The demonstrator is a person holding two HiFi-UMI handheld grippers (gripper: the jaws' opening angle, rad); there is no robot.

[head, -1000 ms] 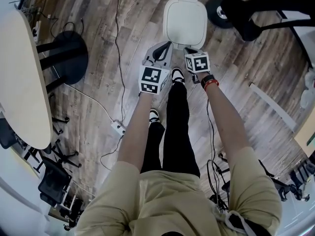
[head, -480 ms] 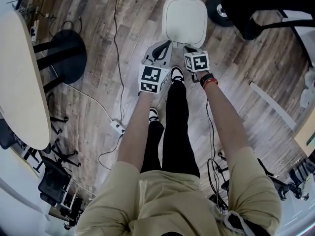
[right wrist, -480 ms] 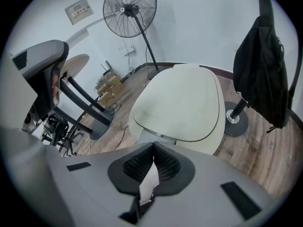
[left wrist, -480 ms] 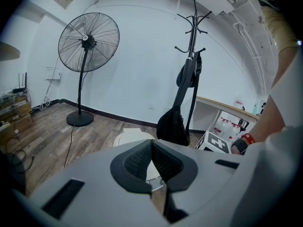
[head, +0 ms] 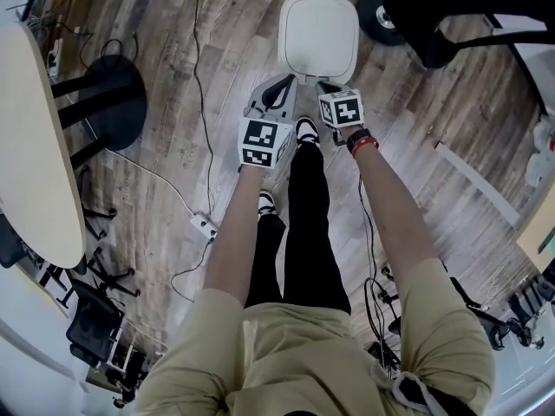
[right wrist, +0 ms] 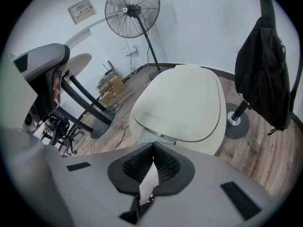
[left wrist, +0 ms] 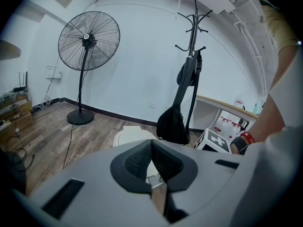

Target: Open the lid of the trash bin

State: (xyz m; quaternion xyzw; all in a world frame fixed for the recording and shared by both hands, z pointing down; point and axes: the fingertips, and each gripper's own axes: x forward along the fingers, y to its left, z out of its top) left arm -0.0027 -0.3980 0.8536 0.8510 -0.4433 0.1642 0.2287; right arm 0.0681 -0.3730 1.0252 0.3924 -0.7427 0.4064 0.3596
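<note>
The white trash bin (head: 318, 31) stands on the wooden floor straight ahead, with its lid down. In the right gripper view the bin (right wrist: 182, 105) fills the middle, close in front of the jaws. In the left gripper view only part of the bin (left wrist: 132, 135) shows over the jaws. My left gripper (head: 282, 85) hovers just short of the bin's near left corner, shut and empty. My right gripper (head: 320, 85) is beside it at the bin's near edge, also shut with nothing held. Neither touches the bin.
An oval table (head: 35, 137) and a black round stand base (head: 108, 102) sit to the left. Cables (head: 204, 102) and a power strip (head: 205, 225) lie on the floor. A coat stand base (head: 379, 16) is right of the bin. A standing fan (left wrist: 88, 34) is further back.
Both grippers have edged forward toward the bin's near edge, and the person has stepped slightly closer. The lid has not moved.
</note>
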